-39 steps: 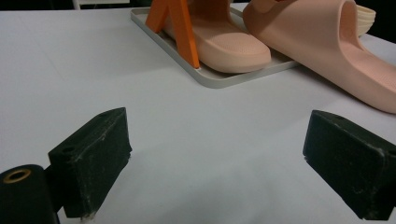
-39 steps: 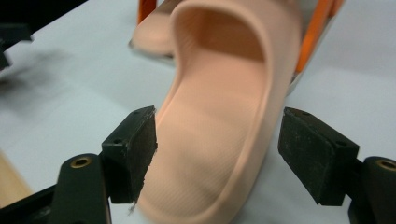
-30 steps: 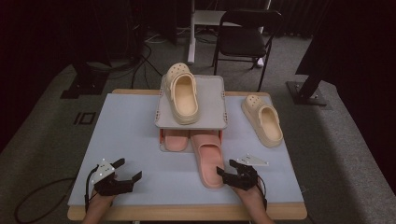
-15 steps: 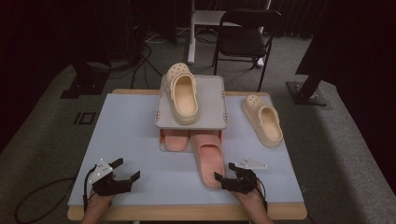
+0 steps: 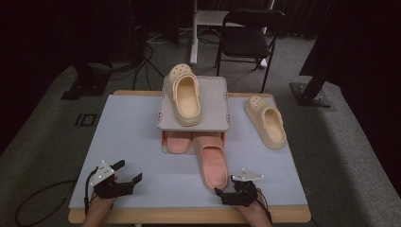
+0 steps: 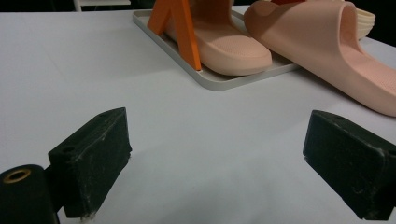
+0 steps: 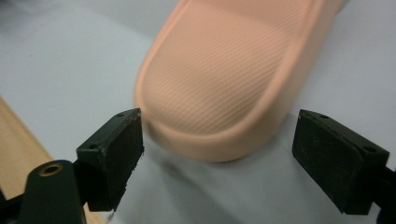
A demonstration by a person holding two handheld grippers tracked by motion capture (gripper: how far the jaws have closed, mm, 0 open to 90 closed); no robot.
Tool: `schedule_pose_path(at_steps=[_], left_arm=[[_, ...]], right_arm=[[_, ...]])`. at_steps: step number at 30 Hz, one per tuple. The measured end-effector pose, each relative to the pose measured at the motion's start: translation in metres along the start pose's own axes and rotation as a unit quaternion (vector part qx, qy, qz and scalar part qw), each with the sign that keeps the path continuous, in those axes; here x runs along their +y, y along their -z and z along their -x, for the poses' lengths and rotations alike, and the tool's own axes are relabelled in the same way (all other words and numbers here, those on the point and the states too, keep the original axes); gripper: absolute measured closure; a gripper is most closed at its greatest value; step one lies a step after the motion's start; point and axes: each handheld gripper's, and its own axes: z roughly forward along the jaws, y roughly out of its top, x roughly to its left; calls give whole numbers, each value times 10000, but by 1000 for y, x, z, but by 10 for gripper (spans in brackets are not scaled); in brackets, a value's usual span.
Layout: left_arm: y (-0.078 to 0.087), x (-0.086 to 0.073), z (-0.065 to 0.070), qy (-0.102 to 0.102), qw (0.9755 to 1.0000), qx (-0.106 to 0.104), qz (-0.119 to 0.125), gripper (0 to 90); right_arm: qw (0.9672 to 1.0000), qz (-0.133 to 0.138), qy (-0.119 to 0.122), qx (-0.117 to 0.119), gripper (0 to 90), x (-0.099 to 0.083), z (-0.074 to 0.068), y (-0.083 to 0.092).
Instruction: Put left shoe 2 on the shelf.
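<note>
We see the right tongs [image 5: 227, 195] low at the near edge of the pale blue-grey tabletop [image 5: 132, 137], jaws spread wide after just opening further. The rounded heel of a long pink foam slide sandal [image 7: 224, 79] lies between the pads, which do not press on it. This sandal juts out from under a grey two-tier shoe rack [image 5: 213, 97], so its front is hidden. The left tongs [image 5: 126, 176] rest released over bare tabletop, grasping nothing. A second pink sandal [image 6: 224, 44] sits on the rack's lower tray, partly covered. One cream clog [image 5: 183, 94] lies on top, another cream clog [image 5: 266, 122] beside the rack.
</note>
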Motion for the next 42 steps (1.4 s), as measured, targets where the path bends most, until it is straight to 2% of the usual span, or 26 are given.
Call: schedule_pose_path(at_steps=[1,4,11,17,25,29,32,36,42], left_arm=[[0,0,0,-13,10000,2,6,74],[0,0,-1,-16,10000,10,1,74],[0,0,0,2,10000,3,10,73],[0,0,-1,2,10000,3,3,74],[0,0,-1,-15,10000,-6,-1,73],[0,0,-1,11,10000,-10,-1,73],[0,0,-1,-3,10000,-13,-11,74],[0,0,-2,-6,10000,-10,-15,74],[-1,0,-2,16,10000,-1,-15,74]], right_arm=[[10000,-22,25,10,159,-1,-2,-1],[9996,-75,200,-174,164,-1,-7,-5],[9995,-64,207,-219,170,3,-11,-10],[9999,145,21,-89,193,11,-8,-8],[9993,326,-45,-164,195,22,-10,-16],[9985,464,-185,-228,202,29,-10,-20],[9981,448,-301,-286,203,35,-10,-24],[9975,493,-444,-244,204,42,-6,-28],[9970,567,-434,-311,204,46,-3,-34]])
